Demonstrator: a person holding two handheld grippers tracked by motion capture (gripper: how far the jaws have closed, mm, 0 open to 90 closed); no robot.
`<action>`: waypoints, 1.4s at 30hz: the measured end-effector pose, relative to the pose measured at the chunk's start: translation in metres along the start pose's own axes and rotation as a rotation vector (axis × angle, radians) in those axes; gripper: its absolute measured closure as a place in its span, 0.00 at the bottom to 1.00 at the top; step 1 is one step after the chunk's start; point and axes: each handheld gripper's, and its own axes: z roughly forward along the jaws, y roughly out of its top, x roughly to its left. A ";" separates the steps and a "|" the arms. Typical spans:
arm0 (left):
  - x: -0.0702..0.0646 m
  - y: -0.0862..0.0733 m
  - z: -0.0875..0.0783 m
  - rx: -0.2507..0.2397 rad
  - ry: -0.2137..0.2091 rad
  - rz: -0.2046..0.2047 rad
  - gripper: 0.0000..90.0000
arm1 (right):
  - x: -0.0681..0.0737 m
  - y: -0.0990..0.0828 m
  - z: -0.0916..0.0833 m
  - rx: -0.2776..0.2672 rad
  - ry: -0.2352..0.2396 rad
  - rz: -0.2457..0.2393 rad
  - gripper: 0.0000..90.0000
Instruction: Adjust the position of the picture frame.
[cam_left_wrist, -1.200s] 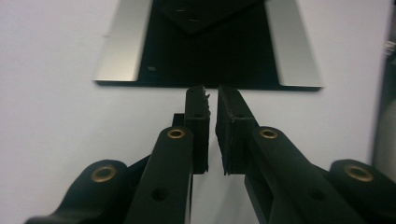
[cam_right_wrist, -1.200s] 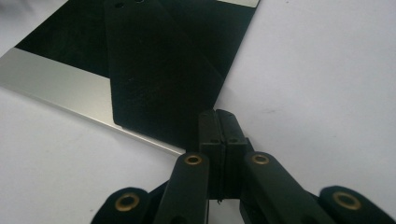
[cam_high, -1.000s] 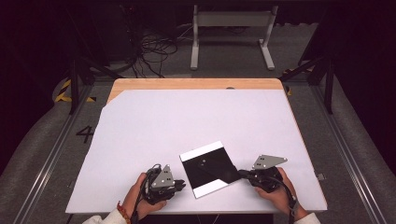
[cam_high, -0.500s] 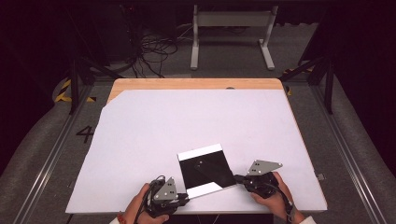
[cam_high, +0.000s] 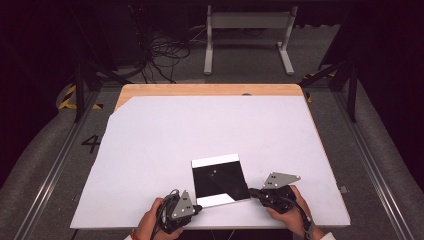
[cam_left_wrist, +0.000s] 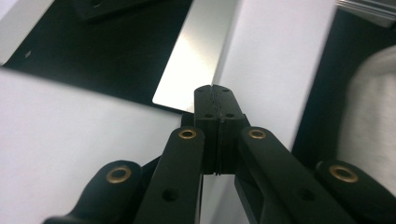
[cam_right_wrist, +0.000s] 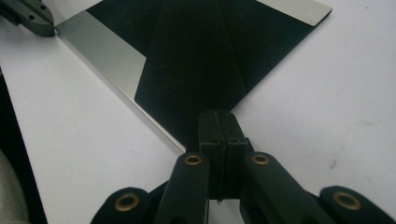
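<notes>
black sheet (cam_high: 220, 180) flat on white table cover (cam_high: 150, 150), toward 6 o'clock, silver strips at 12 and 6 edges | left gripper (cam_high: 195, 209) at sheet's 7 o'clock corner, jaws just closed, pressed together, tips at the corner | right gripper (cam_high: 255, 192) at 4 o'clock corner, clamped shut, tips on the black fold

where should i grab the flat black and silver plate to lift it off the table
Probably by a near corner of the plate, coming in low from the person's side. It lies flat on the white table, so only its thin edges offer a bite; the silver strip along the near edge is closest.
</notes>
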 end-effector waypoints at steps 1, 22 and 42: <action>0.002 0.000 0.000 -0.004 -0.002 -0.005 1.00 | 0.001 0.000 0.000 0.001 -0.002 -0.004 1.00; 0.026 0.005 0.006 -0.008 0.005 -0.019 0.99 | 0.000 0.004 0.004 -0.007 -0.022 -0.028 0.99; 0.030 -0.002 0.001 -0.019 0.011 -0.038 0.83 | 0.019 -0.003 -0.002 0.000 0.027 -0.089 1.00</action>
